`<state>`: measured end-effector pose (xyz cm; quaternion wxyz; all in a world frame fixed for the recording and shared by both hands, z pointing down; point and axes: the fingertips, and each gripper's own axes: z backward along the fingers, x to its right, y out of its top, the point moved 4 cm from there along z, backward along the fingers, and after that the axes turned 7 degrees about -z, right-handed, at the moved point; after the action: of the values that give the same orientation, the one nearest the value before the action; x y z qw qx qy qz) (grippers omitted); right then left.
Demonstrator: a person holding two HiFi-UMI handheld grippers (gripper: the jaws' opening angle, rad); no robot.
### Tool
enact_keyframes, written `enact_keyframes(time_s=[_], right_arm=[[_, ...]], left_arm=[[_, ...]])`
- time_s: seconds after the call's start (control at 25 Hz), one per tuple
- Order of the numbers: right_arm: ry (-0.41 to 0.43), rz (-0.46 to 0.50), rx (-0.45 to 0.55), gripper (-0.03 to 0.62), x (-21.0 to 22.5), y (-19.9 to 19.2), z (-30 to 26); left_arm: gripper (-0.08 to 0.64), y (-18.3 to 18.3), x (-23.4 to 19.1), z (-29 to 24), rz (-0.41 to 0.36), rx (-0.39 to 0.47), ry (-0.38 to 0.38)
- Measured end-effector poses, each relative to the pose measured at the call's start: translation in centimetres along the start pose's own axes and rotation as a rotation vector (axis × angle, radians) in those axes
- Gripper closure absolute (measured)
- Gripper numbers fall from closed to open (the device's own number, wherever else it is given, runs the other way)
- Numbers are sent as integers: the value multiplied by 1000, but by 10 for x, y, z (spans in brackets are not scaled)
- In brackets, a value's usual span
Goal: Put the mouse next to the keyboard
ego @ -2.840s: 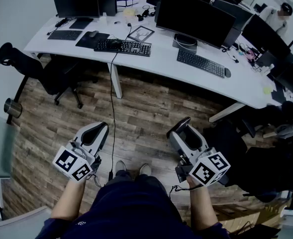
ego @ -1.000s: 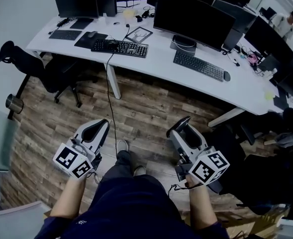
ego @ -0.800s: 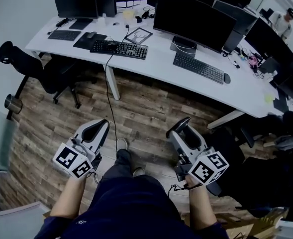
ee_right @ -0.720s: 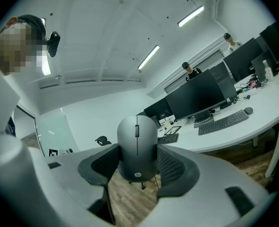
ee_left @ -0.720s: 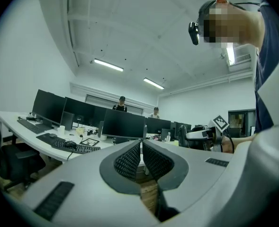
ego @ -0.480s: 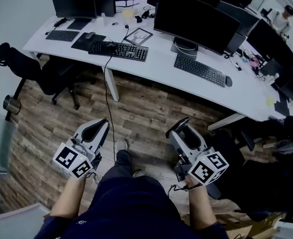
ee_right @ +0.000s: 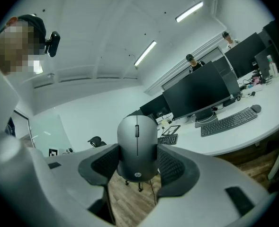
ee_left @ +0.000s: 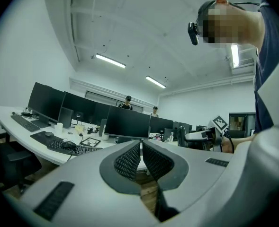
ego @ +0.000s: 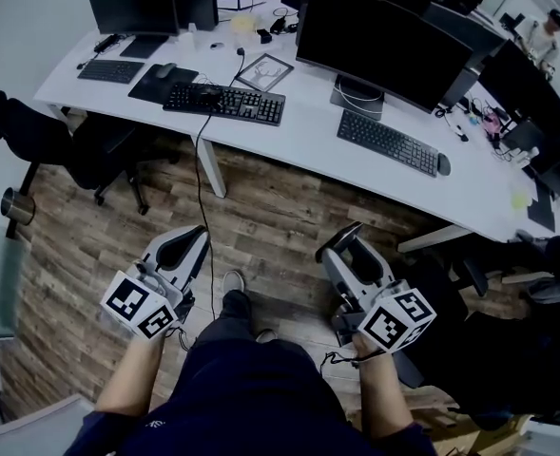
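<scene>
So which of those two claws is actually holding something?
The right claw: a grey mouse is clamped between its pads. The left claw is closed, pads together, with nothing between them.

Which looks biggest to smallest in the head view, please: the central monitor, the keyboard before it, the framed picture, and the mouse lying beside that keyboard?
1. central monitor
2. keyboard
3. framed picture
4. desk mouse
All sit on one desk at similar range, so nearness hardly skews the order.
</scene>
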<state>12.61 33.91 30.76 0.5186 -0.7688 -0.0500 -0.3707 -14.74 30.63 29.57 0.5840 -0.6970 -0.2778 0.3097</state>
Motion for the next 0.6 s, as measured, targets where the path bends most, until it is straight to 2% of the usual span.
enact_keyframes(time_s=[0.6], right_arm=[[-51, -10, -10, 337, 11, 27, -96]], left_arm=[[518, 6, -95, -51, 30, -18, -51]])
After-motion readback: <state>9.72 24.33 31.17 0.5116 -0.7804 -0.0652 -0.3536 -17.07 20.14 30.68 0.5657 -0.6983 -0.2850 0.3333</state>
